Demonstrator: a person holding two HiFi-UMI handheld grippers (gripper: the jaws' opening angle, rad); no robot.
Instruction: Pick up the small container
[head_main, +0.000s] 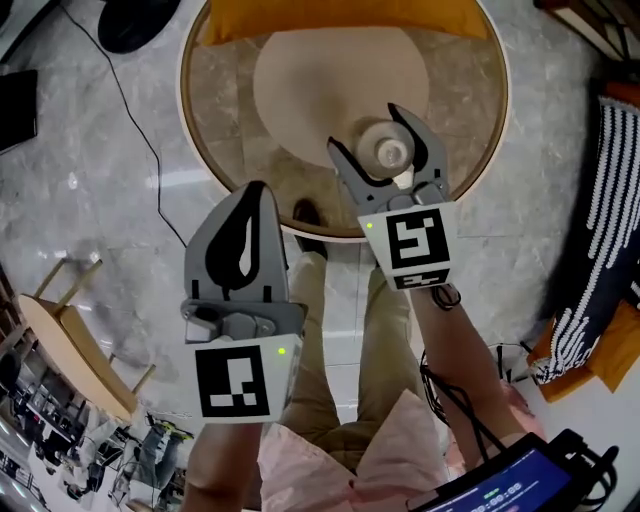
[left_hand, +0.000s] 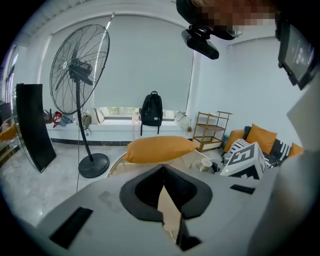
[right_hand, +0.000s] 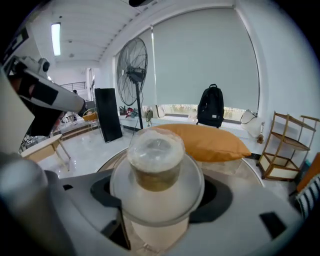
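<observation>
Two grippers, one item. The right gripper (head_main: 362, 128) has its jaws wide, straddling the small container (head_main: 388, 152), which stands deep between them on the round table (head_main: 462, 110). The head view shows a gap on either side of it, while the right gripper view shows only its lid filling the throat. The left gripper (head_main: 257, 190) has its jaws pressed together, empty, short of the table's near rim. Ahead of the container lies an orange cushion (head_main: 340, 20), with bare tabletop to either side.

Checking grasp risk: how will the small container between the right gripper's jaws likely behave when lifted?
The small container looks like thin clear plastic, so probably light and easily squashed. Its smooth wall may slip between the right gripper's jaws. Its wide rim over a narrower body suggests it could tip.
</observation>
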